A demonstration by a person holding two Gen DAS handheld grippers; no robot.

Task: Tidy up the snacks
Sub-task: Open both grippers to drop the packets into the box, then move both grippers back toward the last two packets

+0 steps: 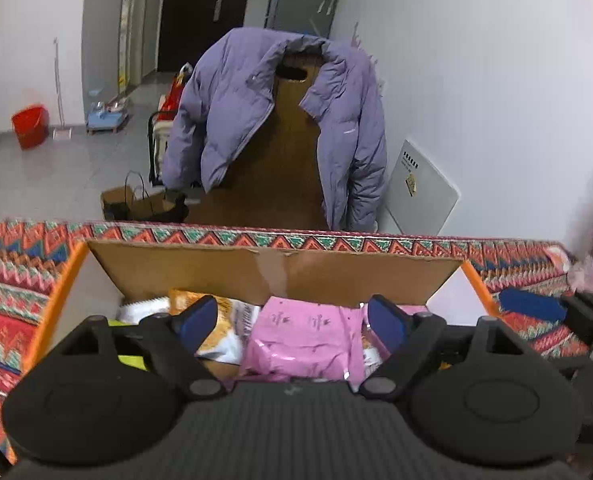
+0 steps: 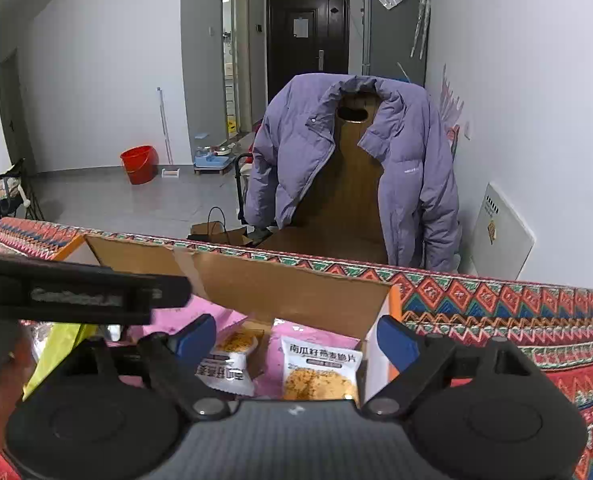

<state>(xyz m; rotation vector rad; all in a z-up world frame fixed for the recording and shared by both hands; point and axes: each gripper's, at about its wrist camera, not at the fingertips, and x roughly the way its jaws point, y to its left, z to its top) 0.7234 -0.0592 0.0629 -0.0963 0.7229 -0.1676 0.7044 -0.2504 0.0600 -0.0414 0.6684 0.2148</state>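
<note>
An open cardboard box [image 1: 280, 268] with orange edges stands on the patterned cloth and holds snack packets. In the left wrist view a pink packet [image 1: 304, 336] and an orange-and-white packet [image 1: 224, 332] lie inside. My left gripper [image 1: 292, 320] is open and empty just above them. In the right wrist view two white packets with orange pictures [image 2: 320, 372] [image 2: 232, 364] lie on pink packets in the box [image 2: 288, 288]. My right gripper [image 2: 296, 344] is open and empty above the box's right part. The left gripper's black body [image 2: 76, 292] shows at the left.
The patterned tablecloth [image 2: 496, 320] runs to both sides of the box. Behind the table stands a wooden chair with a purple jacket [image 2: 408, 168]. A paper bag [image 1: 144, 200], a red bucket [image 2: 138, 164] and a white panel [image 2: 500, 236] are on the floor beyond.
</note>
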